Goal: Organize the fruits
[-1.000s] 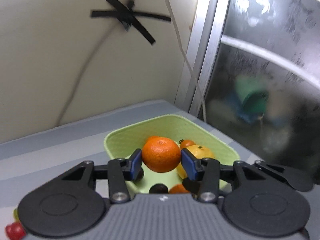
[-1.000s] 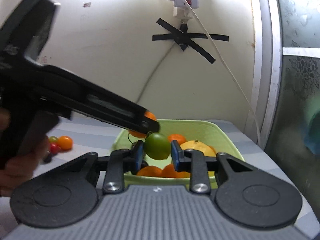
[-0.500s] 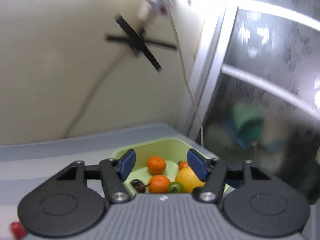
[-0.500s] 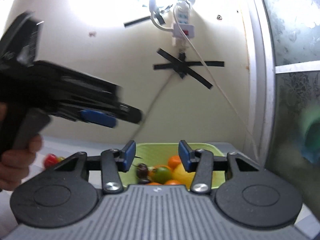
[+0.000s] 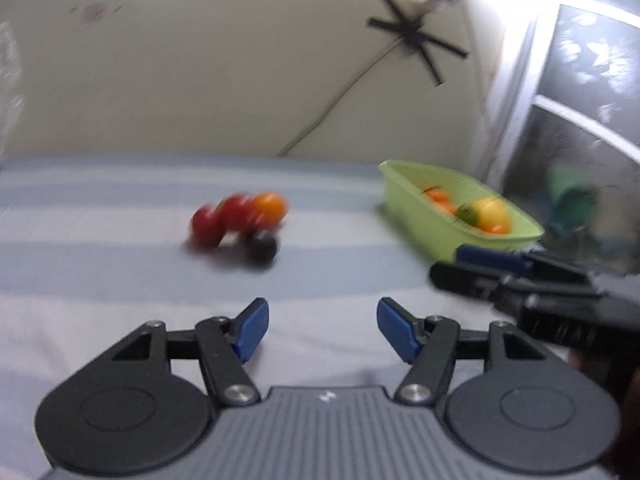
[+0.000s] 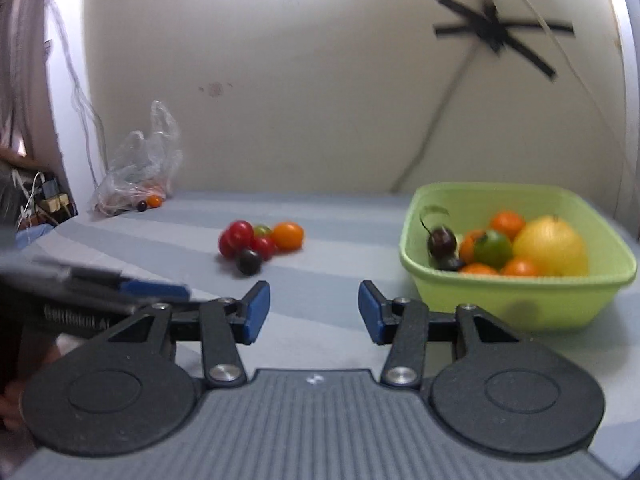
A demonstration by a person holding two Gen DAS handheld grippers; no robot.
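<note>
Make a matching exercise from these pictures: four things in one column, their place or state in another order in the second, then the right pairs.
Things
1. big yellow fruit
2. clear plastic bag
3. left gripper
4. cluster of small tomatoes

Place or state
A. loose on the striped cloth, outside the basket
B. open, holding nothing
C. at the far edge of the table, against the wall
D. inside the green basket

Pairs: 1-D, 2-C, 3-B, 4-A
</note>
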